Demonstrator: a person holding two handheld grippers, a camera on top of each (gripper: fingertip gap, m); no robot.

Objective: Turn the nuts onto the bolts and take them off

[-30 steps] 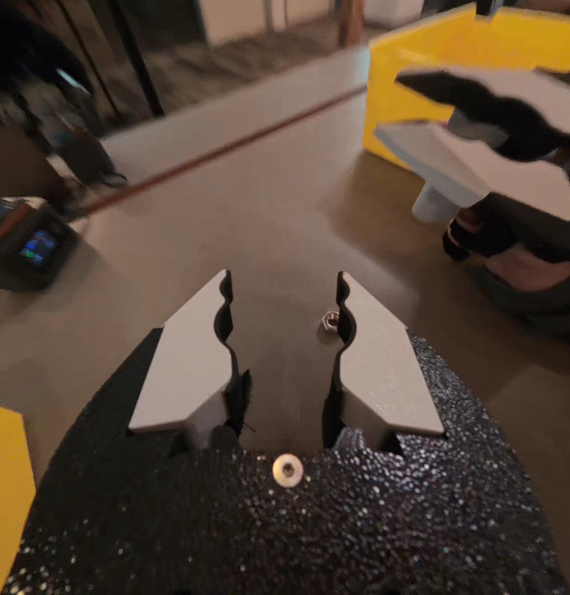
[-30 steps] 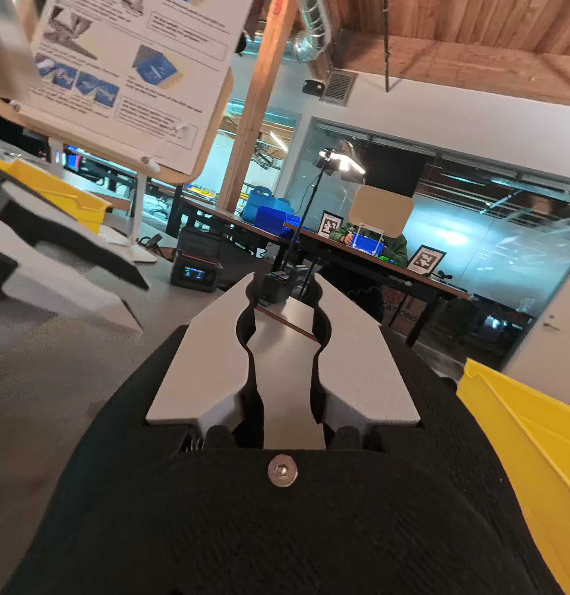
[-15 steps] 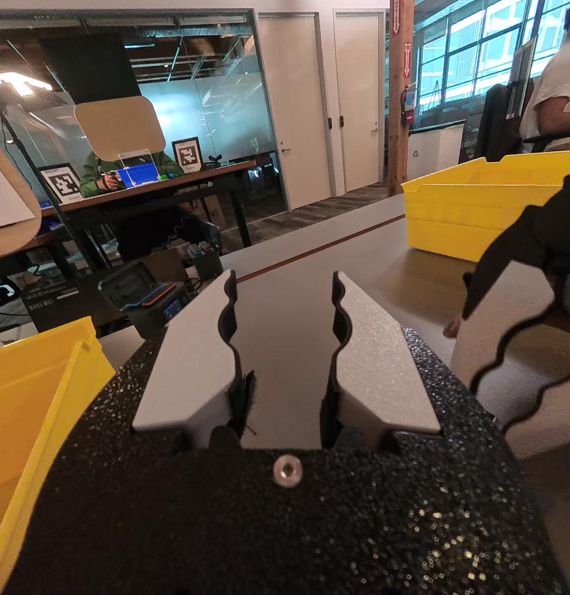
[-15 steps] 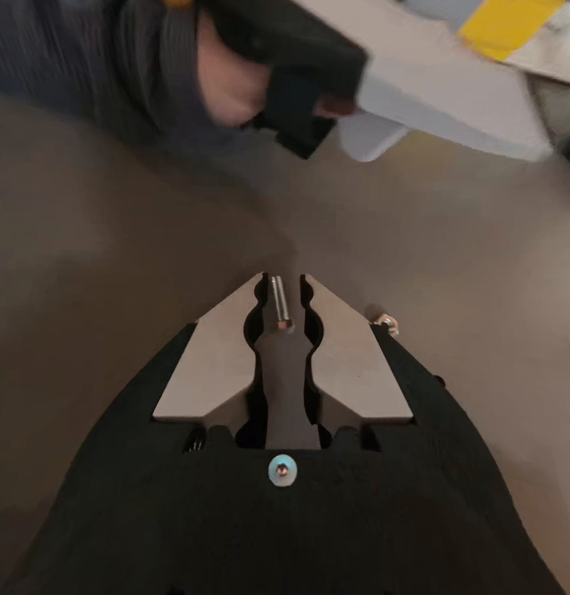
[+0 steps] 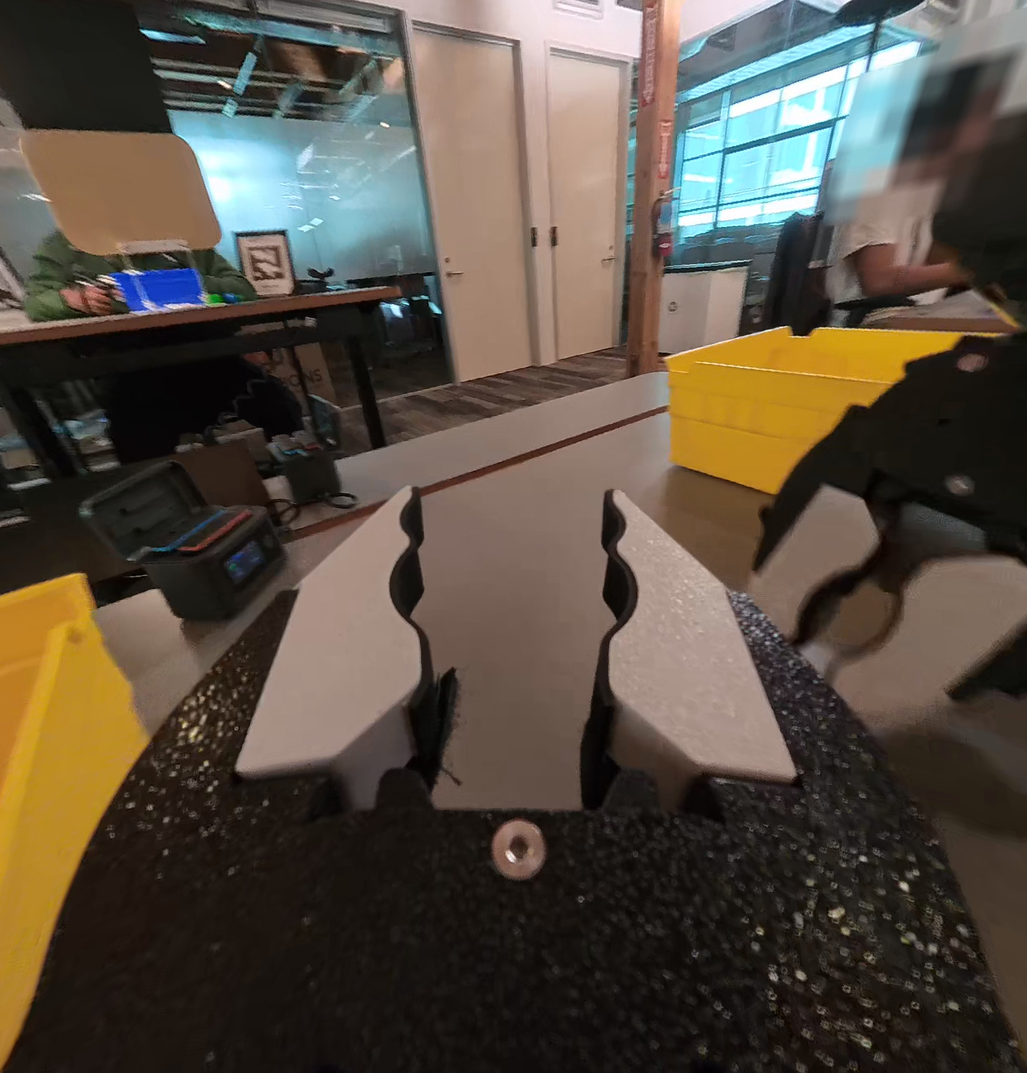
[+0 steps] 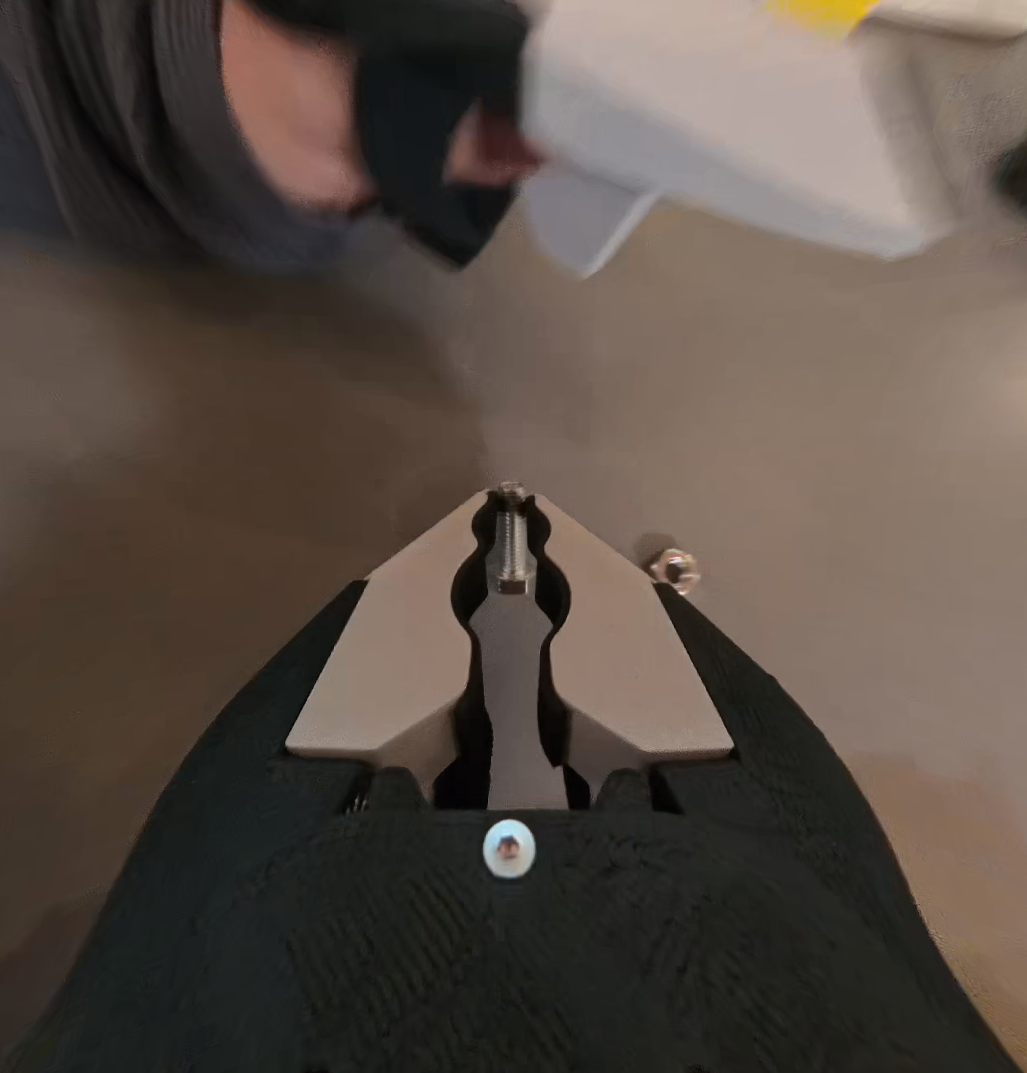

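Observation:
In the right wrist view my right gripper [image 6: 511, 494] points down at the brown table [image 6: 209, 464]. Its fingers are closed on a silver bolt [image 6: 506, 551] that lies lengthwise between them, hex head toward the camera. A loose silver nut [image 6: 672, 572] lies on the table just right of the right finger. My left gripper [image 5: 511, 496] is open and empty, raised and pointing across the room. It also shows in the right wrist view [image 6: 703, 133], blurred, above the bolt, held by a gloved hand [image 6: 430, 133]. The right gripper appears blurred at the right of the left wrist view [image 5: 842, 609].
A yellow bin [image 5: 790, 406] stands at the table's far right and another yellow bin [image 5: 29, 726] at the near left. A dark case with a small screen [image 5: 209, 557] sits on the table's left. People sit at desks beyond the table.
My right gripper has swung from facing the room down to the table and closed on the bolt. My left gripper has tilted up from the nut on the table and stayed open.

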